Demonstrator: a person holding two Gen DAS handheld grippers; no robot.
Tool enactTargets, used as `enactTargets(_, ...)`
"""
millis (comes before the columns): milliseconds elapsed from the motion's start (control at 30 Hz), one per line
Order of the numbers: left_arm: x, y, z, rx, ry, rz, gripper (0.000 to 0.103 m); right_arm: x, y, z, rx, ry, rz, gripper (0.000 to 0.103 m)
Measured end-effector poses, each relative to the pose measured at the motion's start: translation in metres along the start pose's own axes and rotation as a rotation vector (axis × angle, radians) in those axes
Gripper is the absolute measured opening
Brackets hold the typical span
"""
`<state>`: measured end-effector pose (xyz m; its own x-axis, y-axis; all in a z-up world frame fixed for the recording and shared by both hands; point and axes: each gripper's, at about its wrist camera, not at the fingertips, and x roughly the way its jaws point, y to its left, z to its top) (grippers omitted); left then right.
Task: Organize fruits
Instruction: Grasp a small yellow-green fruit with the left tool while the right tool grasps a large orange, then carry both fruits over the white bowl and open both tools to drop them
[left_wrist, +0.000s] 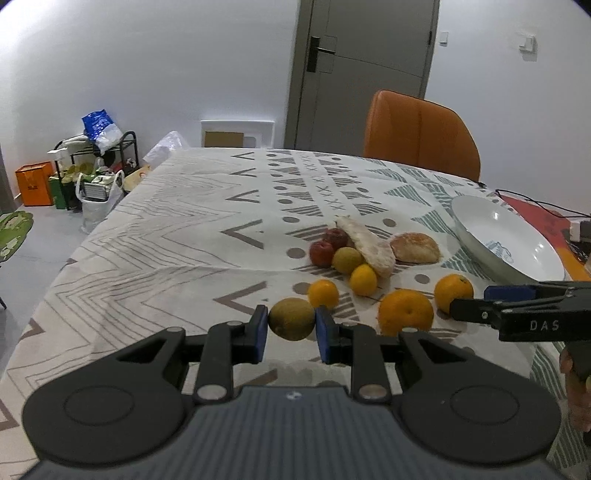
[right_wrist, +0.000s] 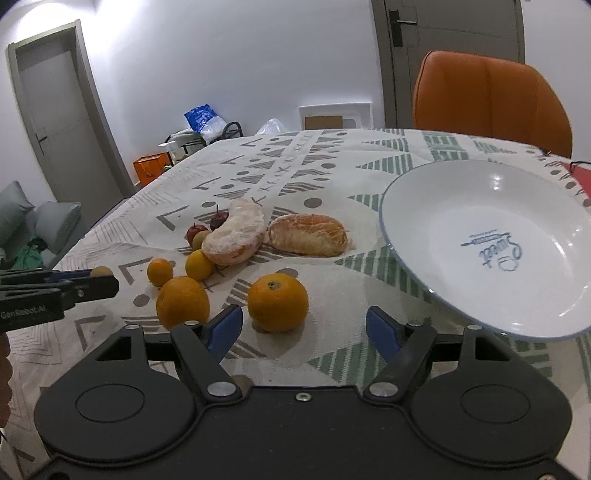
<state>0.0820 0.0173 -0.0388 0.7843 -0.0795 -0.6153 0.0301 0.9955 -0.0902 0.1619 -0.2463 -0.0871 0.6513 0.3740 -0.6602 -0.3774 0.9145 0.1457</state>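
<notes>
1. Left tongs (left_wrist: 291, 334): closed on one greenish-brown round fruit (left_wrist: 291, 318), blue pads pressing both its sides at the near edge of the fruit group. In the right wrist view only their tip and a sliver of the fruit show at the left edge.
2. Right tongs (right_wrist: 304, 330): jaws standing apart, nothing between the pads; one orange sits just beyond the gap.
3. Large oranges: two. One (right_wrist: 277, 302) lies straight ahead of the right tongs, the other (right_wrist: 182, 302) to its left, partly covered by the left-hand finger of those tongs.
4. Small oranges: two, (right_wrist: 160, 272) and (right_wrist: 199, 264), just behind the large ones.
5. Red fruits: two (left_wrist: 320, 253), (left_wrist: 337, 236), touching, at the back of the cluster; kind hard to make out.
6. Yellow-green fruit: one (left_wrist: 347, 259), beside the red pair.
7. Bread pieces: two. A floury curved one (right_wrist: 236, 230) leans over the small fruit; a browner roll (right_wrist: 308, 235) lies just beside it.
8. White plate (right_wrist: 413, 199): one, empty, blue print inside, well to the right of the fruit; its right rim is cut off in the left wrist view.
9. Surface: one patterned cloth (left_wrist: 166, 236) covers it.
10. Orange chair (left_wrist: 421, 133): one, behind the far edge, lower part hidden.
11. A hand (left_wrist: 576, 384) is cut off at the frame edge.
</notes>
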Motion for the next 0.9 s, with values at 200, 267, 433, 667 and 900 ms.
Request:
enactTargets(200, -0.003, -0.003, 0.003, 0.010, -0.013, 0.000, 0.026, 0.009, 0.005, 0.001, -0.047, -0.006, 0.029, 0.035)
enactTargets(267, -0.002, -0.006, 0.006, 0.013, -0.017, -0.007, 0.026, 0.006, 0.003, 0.003, -0.030, -0.002, 0.051, 0.034)
enactTargets(433, 0.001, -0.017, 0.011, 0.036, -0.029, -0.029, 0.026, -0.009, -0.002, 0.005, -0.022, -0.032, 0.055, 0.034)
enactTargets(667, 0.006, -0.038, 0.019, 0.065, -0.040, -0.062, 0.026, -0.030, -0.012, 0.009, -0.008, -0.071, 0.049, 0.034)
enactTargets(900, 0.012, -0.057, 0.023, 0.089, -0.041, -0.092, 0.026, -0.045, -0.026, 0.009, 0.015, -0.109, 0.034, 0.034)
